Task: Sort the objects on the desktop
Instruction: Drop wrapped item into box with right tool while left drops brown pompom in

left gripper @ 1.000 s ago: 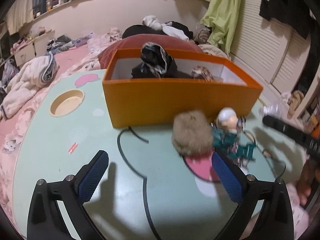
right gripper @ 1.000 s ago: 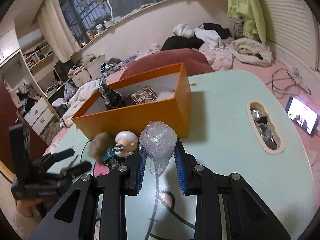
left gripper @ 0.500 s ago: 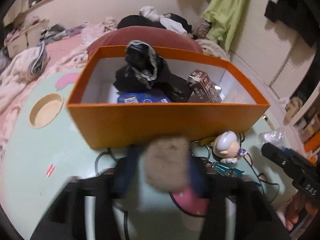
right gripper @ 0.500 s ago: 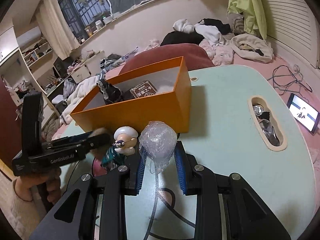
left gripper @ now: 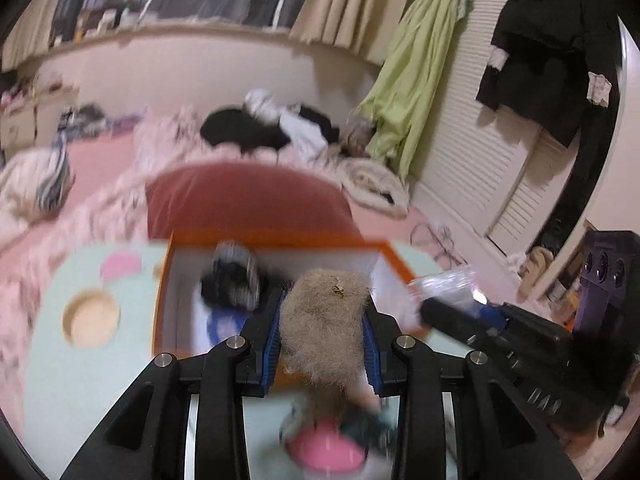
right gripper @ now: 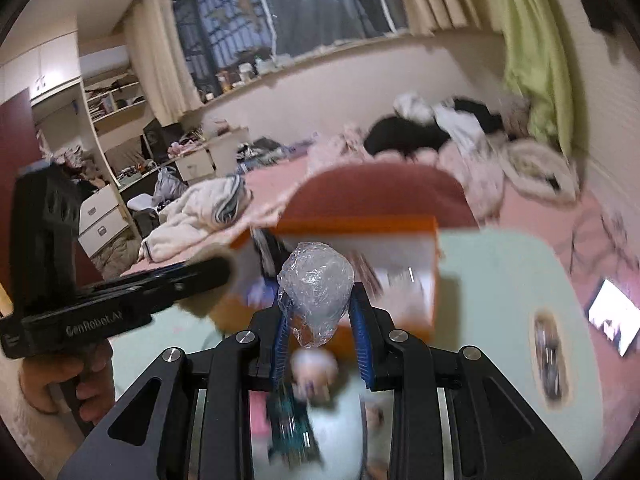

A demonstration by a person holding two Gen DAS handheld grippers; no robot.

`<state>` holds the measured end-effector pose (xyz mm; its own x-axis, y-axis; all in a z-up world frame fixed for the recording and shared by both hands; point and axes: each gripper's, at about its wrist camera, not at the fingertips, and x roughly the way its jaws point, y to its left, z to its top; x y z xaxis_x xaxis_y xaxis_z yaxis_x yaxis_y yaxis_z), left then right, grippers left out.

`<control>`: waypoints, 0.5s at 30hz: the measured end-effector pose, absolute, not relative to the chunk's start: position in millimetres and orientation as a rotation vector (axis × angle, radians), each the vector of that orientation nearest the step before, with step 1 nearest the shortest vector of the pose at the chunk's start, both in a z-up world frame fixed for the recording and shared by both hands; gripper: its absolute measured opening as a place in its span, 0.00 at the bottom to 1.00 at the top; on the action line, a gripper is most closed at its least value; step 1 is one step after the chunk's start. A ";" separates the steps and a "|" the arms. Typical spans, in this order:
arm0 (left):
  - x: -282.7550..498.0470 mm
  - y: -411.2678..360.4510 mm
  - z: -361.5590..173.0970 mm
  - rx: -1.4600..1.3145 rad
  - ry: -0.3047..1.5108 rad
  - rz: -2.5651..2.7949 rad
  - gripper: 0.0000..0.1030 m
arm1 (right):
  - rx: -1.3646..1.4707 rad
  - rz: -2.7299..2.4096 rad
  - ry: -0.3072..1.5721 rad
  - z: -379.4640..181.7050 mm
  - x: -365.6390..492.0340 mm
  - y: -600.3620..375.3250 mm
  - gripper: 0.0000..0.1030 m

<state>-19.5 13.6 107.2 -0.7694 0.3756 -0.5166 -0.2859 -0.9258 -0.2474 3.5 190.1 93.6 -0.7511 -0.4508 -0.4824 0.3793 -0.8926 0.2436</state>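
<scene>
A red cushion (left gripper: 244,196) sits just behind the table (left gripper: 80,380), which is pale green with a round hollow (left gripper: 91,317) and a pink patch (left gripper: 120,266). Black and white clothes (left gripper: 264,128) lie heaped on the pink bed (left gripper: 100,152). A green cloth (left gripper: 420,80) hangs beside louvred doors (left gripper: 492,184), where a black garment (left gripper: 548,60) hangs too. Curtains (right gripper: 160,64) flank a barred window (right gripper: 228,28). Shelves (right gripper: 108,100) and white drawers (right gripper: 100,216) stand at the left. A lit screen (right gripper: 612,316) lies on the floor.

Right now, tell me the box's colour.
Orange outside, white inside; the box shows best in the left wrist view.
</scene>
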 end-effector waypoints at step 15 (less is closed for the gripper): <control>-37.7 13.8 71.3 -0.917 -0.254 2.758 1.00 | 0.907 -2.641 0.055 57.2 -34.1 163.1 0.71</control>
<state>-37.7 13.8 71.3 -0.7798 0.2645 -0.5674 -0.1562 -0.9599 -0.2328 -34.1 163.1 57.2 -0.7354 -0.3102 -0.6025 0.3351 -0.9392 0.0745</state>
